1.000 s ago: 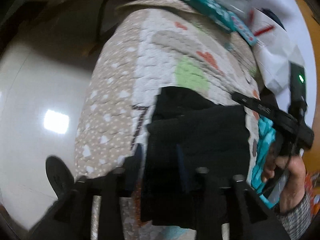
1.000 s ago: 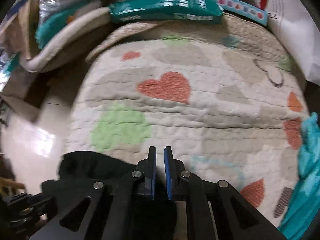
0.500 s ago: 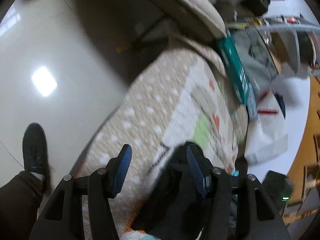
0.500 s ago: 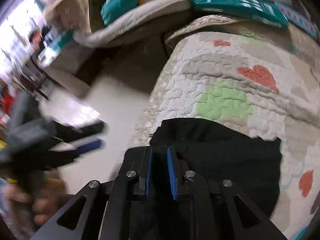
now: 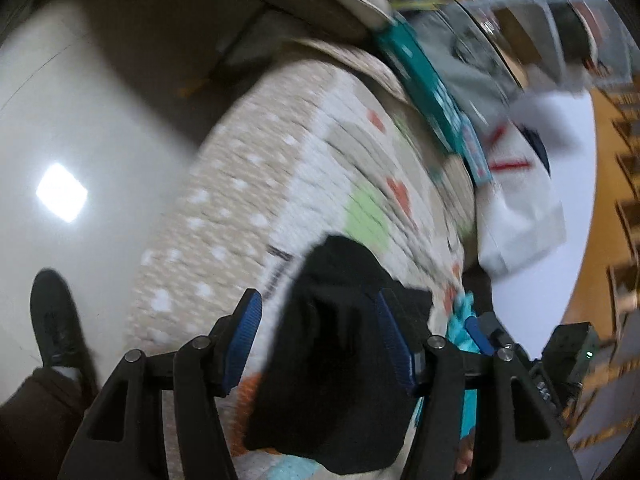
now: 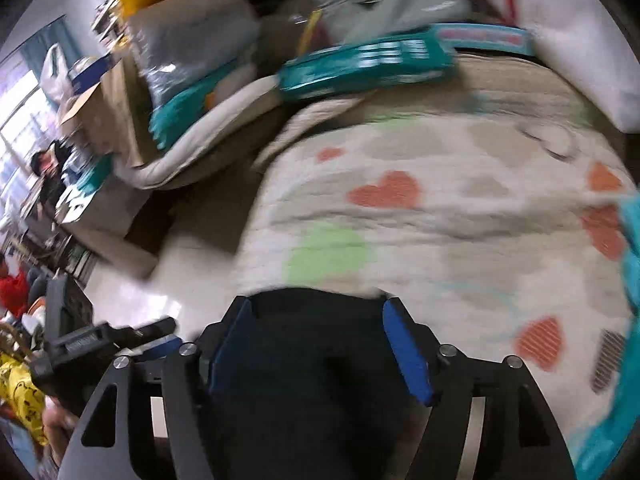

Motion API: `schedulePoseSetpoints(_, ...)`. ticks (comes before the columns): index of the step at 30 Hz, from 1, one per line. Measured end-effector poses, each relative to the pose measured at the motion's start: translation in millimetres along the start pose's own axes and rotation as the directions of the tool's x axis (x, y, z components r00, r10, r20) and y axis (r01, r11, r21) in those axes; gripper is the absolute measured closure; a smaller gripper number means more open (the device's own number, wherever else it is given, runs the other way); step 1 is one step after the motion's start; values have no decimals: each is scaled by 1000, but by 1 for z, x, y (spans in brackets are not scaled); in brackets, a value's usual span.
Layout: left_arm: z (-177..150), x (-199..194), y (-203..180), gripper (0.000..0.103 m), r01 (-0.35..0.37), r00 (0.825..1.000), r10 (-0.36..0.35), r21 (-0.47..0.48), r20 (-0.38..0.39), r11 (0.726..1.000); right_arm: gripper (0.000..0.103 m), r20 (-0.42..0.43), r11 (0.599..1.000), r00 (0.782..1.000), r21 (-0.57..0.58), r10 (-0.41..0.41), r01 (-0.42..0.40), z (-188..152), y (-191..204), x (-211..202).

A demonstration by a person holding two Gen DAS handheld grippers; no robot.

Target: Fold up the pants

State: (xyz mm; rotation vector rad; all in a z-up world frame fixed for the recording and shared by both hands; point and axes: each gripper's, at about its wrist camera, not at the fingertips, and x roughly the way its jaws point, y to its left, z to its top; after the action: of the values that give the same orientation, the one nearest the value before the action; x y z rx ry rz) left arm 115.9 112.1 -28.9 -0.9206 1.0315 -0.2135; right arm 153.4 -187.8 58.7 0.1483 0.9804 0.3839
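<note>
The black pants [image 5: 336,364] lie folded into a compact block on the heart-patterned quilt [image 5: 320,184]. My left gripper [image 5: 320,340] is open, held above the near-left part of the pants, with nothing between its blue pads. In the right wrist view the pants [image 6: 316,360] lie just below my right gripper [image 6: 320,344], which is also open and empty. The left gripper [image 6: 132,336] shows at the left edge of that view, and the right gripper's body [image 5: 560,360] shows at the lower right of the left wrist view.
A teal box [image 6: 368,64] and a white bag [image 6: 572,48] lie at the quilt's far edge. A teal cloth [image 6: 628,280] lies at its right side. Glossy floor [image 5: 80,140] and my black shoe [image 5: 56,320] are to the left. Boxes and clutter [image 6: 160,60] stand beyond.
The left gripper let go of the pants and lifted away. The right gripper opened from shut. The folded pants stay on the quilt.
</note>
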Motion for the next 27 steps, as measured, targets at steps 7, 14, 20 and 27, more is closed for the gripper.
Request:
schedulePoseSetpoints(7, -30, 19, -23, 37, -179, 984, 179, 223, 21, 958, 26, -50, 964, 984, 217, 168, -154, -44, -52, 16)
schedulePoseSetpoints(14, -43, 47, 1, 16, -135, 987, 146, 147, -68, 980, 23, -128, 938, 957, 268, 262, -221, -61, -39, 61)
schedulePoseSetpoints(20, -46, 46, -7, 44, -138, 987, 151, 186, -60, 973, 17, -113, 922, 952, 305, 283, -238, -57, -35, 81)
schedulePoseSetpoints(27, -46, 43, -26, 61, -90, 992, 106, 202, -71, 975, 68, -117, 938, 949, 229, 291, -260, -33, -22, 62)
